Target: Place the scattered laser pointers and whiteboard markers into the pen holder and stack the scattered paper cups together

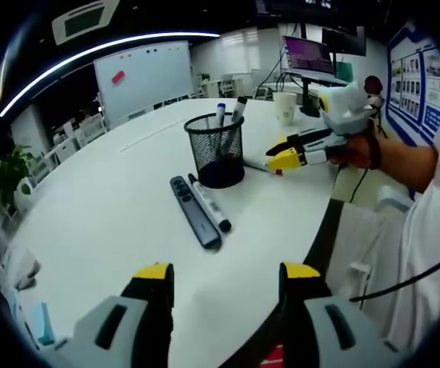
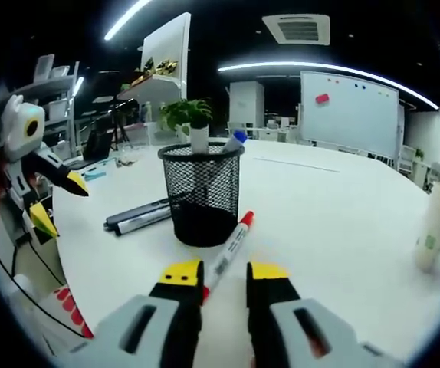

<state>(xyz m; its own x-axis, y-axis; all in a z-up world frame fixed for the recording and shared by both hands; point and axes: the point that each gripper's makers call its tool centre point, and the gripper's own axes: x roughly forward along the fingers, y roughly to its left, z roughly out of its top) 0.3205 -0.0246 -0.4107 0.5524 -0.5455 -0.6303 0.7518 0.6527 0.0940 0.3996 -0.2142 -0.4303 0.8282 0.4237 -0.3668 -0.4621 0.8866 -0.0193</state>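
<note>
Red-capped whiteboard marker (image 2: 231, 251) lies on tabletop (image 2: 335, 230), tail between open right gripper (image 2: 224, 274) jaws, against mesh pen holder (image 2: 201, 193); left gripper (image 1: 224, 273) open, empty.

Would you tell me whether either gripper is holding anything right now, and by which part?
Nothing is held: the right gripper is open around the red-capped marker's tail, and the left gripper is open.

Black mesh pen holder (image 2: 200, 193) — red-capped white marker (image 2: 230, 250) — white table (image 1: 113, 207).
</note>
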